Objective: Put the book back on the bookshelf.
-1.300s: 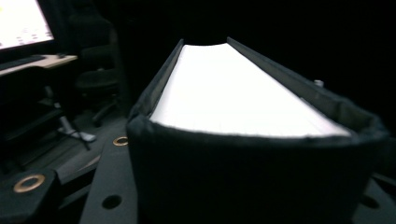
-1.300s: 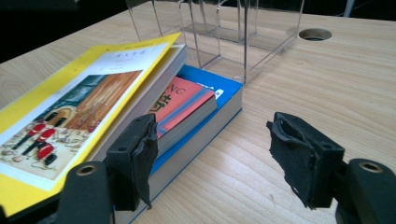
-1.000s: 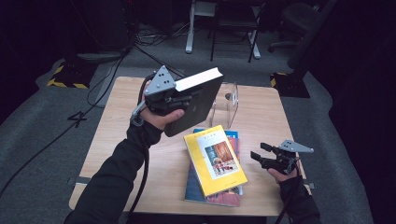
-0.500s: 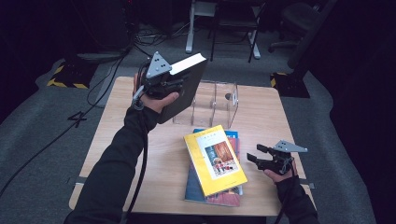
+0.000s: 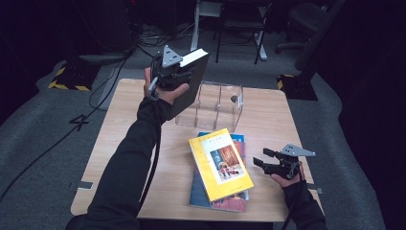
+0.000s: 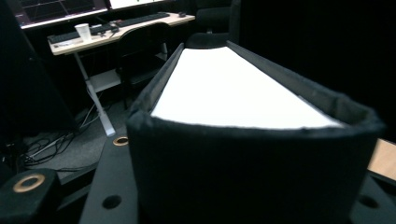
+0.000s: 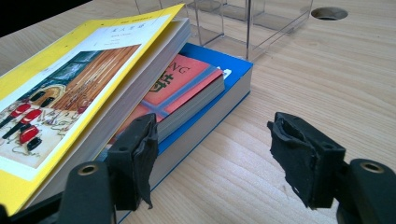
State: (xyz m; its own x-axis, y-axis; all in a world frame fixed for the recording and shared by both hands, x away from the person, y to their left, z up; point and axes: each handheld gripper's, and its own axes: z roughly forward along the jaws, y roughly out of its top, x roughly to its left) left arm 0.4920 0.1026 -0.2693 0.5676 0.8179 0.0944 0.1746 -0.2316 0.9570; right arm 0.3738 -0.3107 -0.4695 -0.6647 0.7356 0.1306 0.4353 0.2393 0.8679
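Note:
My left gripper (image 5: 186,76) is shut on a thick black book (image 5: 196,79), held up in the air over the table's far left, white page edges upward. In the left gripper view the black book (image 6: 233,88) stands between the jaws, spine toward the camera. A yellow book (image 5: 219,163) lies on top of a red book (image 7: 182,84) and a blue book (image 7: 219,107) at the front middle of the table. My right gripper (image 5: 261,159) rests just right of that stack, open. In the right gripper view my right gripper (image 7: 215,158) has bare wood between its jaws.
A clear plastic divided holder (image 5: 215,103) stands at the back middle of the wooden table (image 5: 119,124), just right of the raised book. A round cable hole (image 7: 329,13) lies behind it. Desks, chairs and cables stand on the floor beyond the far edge.
My left hand has carried the black book away from the stack, toward the table's far left side. The right gripper has kept still.

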